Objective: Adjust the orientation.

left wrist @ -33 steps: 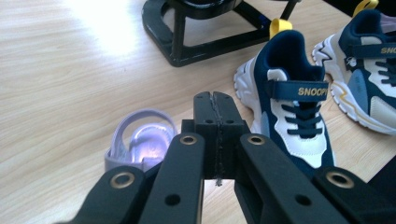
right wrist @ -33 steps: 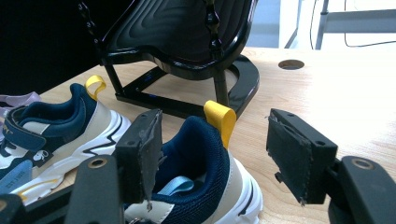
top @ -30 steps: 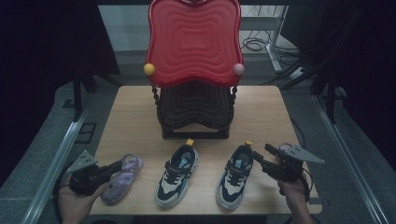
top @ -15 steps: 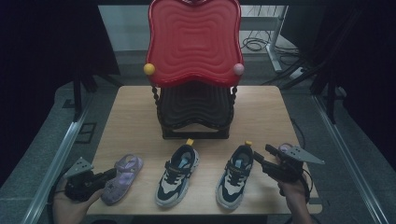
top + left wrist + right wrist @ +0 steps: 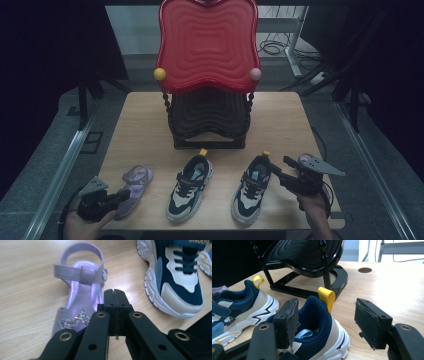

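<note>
Purple sandal [image 5: 80, 300] on desk [image 5: 150, 125], left tongs [image 5: 115, 296] pressed together just above it; right tongs [image 5: 327, 322] spread around navy sneaker [image 5: 317, 325] heel.

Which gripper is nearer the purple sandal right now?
Left. The left gripper hovers, fingers shut, right at the purple sandal's toe end. The right gripper is across the table, fingers open around the heel of the right-hand navy sneaker.

Just ahead of the left claw [image 5: 115, 296], of matt black plastic, lies a sandal [image 5: 80, 290] of smooth, glossy lilac leather-like material with a glittery patch. Beside it the sneaker [image 5: 175, 272] is matt mesh cloth. The desk [image 5: 25, 290] is pale, smooth wood.
</note>
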Motion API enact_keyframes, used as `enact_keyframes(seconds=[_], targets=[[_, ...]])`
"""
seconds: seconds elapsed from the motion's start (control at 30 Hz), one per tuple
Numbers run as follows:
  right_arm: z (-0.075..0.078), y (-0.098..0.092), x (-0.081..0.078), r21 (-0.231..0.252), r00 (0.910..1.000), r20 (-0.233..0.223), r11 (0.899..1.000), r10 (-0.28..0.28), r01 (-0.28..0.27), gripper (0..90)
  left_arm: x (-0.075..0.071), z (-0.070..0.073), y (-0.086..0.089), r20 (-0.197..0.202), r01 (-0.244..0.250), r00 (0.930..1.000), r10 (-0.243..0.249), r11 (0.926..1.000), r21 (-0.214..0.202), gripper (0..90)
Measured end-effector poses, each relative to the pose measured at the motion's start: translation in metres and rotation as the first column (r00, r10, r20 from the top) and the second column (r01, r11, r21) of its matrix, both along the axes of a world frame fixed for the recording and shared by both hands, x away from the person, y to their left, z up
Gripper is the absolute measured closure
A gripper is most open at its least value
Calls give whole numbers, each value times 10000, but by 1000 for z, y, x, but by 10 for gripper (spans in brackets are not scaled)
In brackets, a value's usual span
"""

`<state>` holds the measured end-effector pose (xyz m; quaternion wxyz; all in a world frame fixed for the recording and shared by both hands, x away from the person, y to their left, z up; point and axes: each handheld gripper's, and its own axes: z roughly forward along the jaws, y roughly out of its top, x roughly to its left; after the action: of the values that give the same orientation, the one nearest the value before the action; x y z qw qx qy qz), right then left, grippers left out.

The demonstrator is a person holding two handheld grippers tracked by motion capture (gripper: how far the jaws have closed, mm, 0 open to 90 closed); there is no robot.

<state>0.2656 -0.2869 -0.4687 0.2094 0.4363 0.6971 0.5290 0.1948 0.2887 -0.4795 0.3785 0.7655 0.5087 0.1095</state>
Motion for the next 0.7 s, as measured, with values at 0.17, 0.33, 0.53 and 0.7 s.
enact_keyframes(seconds=[0.17,0.33,0.53,0.7], targets=[[-1,1,0,-27,10000,-44,10000,0,-1,363,-2,-8,-4,-223,109,9997,-109,9999,-29,900],[-3,2,0,-101,9999,-126,9999,-9,8,361,-7,-24,-5,-657,143,9977,-144,9999,-14,900],[-4,3,0,-195,9999,-143,9998,-7,5,359,-10,-33,-6,-910,160,9957,-147,9998,138,900],[-4,1,0,-185,9998,-164,9998,-120,117,358,-13,-35,-7,-1001,164,9949,-138,9995,253,900]])
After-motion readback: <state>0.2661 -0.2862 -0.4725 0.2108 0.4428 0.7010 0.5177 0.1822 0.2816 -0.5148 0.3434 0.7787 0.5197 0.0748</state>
